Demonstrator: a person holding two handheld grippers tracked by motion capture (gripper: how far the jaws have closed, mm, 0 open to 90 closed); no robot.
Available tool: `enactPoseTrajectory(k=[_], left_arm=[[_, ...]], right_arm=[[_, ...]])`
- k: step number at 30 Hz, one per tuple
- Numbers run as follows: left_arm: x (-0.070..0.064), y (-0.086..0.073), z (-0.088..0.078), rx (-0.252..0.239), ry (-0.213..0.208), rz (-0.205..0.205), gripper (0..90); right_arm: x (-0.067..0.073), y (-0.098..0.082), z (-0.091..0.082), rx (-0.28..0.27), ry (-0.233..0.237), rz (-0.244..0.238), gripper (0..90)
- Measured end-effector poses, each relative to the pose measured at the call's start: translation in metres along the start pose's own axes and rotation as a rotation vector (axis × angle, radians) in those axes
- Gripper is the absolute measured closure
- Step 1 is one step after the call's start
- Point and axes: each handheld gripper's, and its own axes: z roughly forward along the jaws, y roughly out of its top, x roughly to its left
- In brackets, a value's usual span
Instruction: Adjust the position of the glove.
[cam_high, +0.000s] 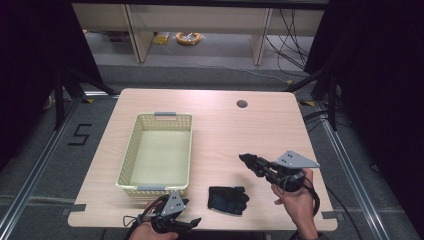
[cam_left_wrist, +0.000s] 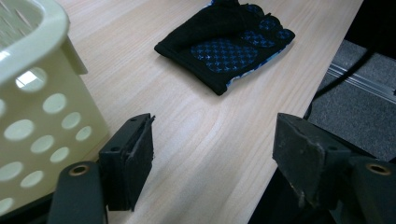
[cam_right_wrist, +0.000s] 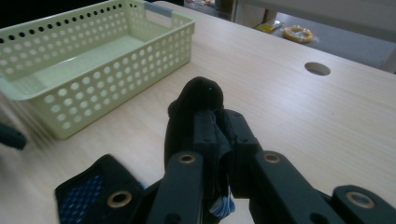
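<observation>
The job in hand looks like gathering gloves into the pale yellow-green perforated plastic basket (cam_high: 131, 150), and it is at an early stage: the basket's floor is bare in the high view, so nothing has been delivered yet.

The right hand-held gripper (cam_high: 243, 158) is up off the light wood bench (cam_high: 225, 130), to the right of the basket and level with its near half. In the right gripper view its jaws are pressed together on a bunched black fabric glove (cam_right_wrist: 201, 95). The glove bulges out above the tips, and a scrap of blue and white shows lower down between the jaws. This glove is lifted but not yet over the basket, which lies ahead and to the left of the jaws in that view.

A flat black glove with a blue patterned palm (cam_high: 228, 199) lies on the bench just right of the basket's near right corner, untouched.

The left hand-held gripper (cam_high: 192, 211) sits just in front of the basket's near wall. Its jaws are spread wide with nothing between them, and it points towards the flat glove.

What remains, by my reading, is carrying the pinched glove over the rim, releasing it, then fetching the flat one.
</observation>
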Motion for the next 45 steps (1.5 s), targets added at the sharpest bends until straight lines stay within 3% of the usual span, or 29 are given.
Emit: enactPoseTrajectory(k=[2, 3, 4, 6, 9, 12, 15, 21, 22, 23, 24, 25, 26, 29, 30, 32, 33, 34, 35, 36, 37, 41, 42, 45], left_arm=[[0.001, 0.001, -0.001, -0.006, 0.0, 0.017, 28.4], [0.001, 0.001, -0.001, -0.005, 0.002, 0.012, 28.1], [0.0, 0.001, 0.0, -0.004, 0.003, 0.009, 27.7], [0.0, 0.001, 0.0, -0.001, 0.004, 0.006, 27.4], [0.001, 0.002, -0.001, -0.005, 0.005, 0.017, 27.1], [0.001, 0.002, -0.001, -0.009, 0.0, 0.008, 27.2], [0.001, 0.002, 0.0, -0.009, 0.003, 0.012, 27.2], [-0.001, 0.002, 0.0, -0.01, -0.006, -0.003, 27.6], [-0.001, 0.002, 0.001, -0.01, -0.009, 0.001, 27.6], [-0.001, 0.002, 0.001, -0.018, -0.008, 0.014, 27.7], [-0.002, 0.002, 0.0, -0.006, -0.012, -0.005, 27.7], [-0.002, 0.002, 0.0, -0.006, -0.012, -0.005, 27.8], [-0.002, 0.002, 0.0, -0.008, -0.013, -0.007, 28.0], [0.0, 0.004, 0.001, -0.022, -0.023, 0.002, 28.2], [0.001, 0.005, 0.0, -0.004, -0.015, 0.02, 28.2], [-0.002, 0.006, 0.001, -0.033, -0.024, -0.008, 29.2], [-0.001, 0.008, 0.0, -0.009, -0.021, 0.003, 29.2], [-0.005, 0.01, 0.003, -0.042, -0.044, -0.051, 30.8], [-0.005, 0.01, 0.003, -0.042, -0.044, -0.051, 31.1], [-0.005, 0.012, 0.002, -0.039, -0.059, -0.04, 31.4], [-0.004, 0.013, 0.001, -0.037, -0.054, -0.011, 31.7], [-0.003, 0.015, -0.002, -0.031, -0.055, -0.016, 34.1], [-0.006, 0.015, 0.0, -0.06, -0.062, -0.052, 34.6], [-0.004, 0.014, 0.0, -0.048, -0.05, -0.027, 35.6]], right_arm=[[0.002, -0.002, -0.003, -0.001, 0.008, 0.004, 85.2], [0.008, -0.008, -0.009, 0.001, 0.008, 0.032, 85.2], [0.008, -0.011, -0.01, -0.006, 0.019, 0.019, 85.2], [0.014, -0.016, -0.016, -0.014, 0.018, 0.052, 85.1], [0.016, -0.02, -0.023, -0.02, 0.021, 0.038, 85.1], [0.022, -0.028, -0.034, 0.003, 0.016, 0.059, 84.7], [0.024, -0.033, -0.037, -0.011, 0.027, 0.056, 84.8], [0.034, -0.038, -0.038, 0.034, 0.046, 0.06, 85.8], [0.038, -0.038, -0.036, 0.046, 0.045, 0.074, 85.9], [0.038, -0.038, -0.032, 0.04, 0.047, 0.037, 85.9], [0.044, -0.035, -0.029, 0.074, 0.034, 0.041, 86.0], [0.044, -0.035, -0.029, 0.074, 0.034, 0.041, 86.0], [0.045, -0.032, -0.024, 0.085, 0.029, -0.004, 86.0], [0.047, -0.03, -0.021, 0.089, 0.032, -0.007, 85.9], [0.048, -0.029, -0.02, 0.107, 0.04, 0.006, 85.8], [0.054, -0.026, -0.012, 0.131, 0.049, 0.011, 85.6], [0.054, -0.026, -0.012, 0.131, 0.049, 0.011, 85.6], [0.057, -0.023, -0.005, 0.145, 0.055, -0.022, 85.5], [0.057, -0.023, -0.005, 0.145, 0.055, -0.022, 85.5], [0.063, -0.019, 0.002, 0.185, 0.058, -0.052, 85.3], [0.066, -0.018, 0.005, 0.197, 0.063, -0.049, 85.1], [0.078, -0.017, 0.017, 0.234, 0.104, -0.07, 84.6], [0.087, -0.02, 0.026, 0.251, 0.117, -0.086, 84.4], [0.097, -0.027, 0.034, 0.296, 0.131, -0.082, 84.0]])
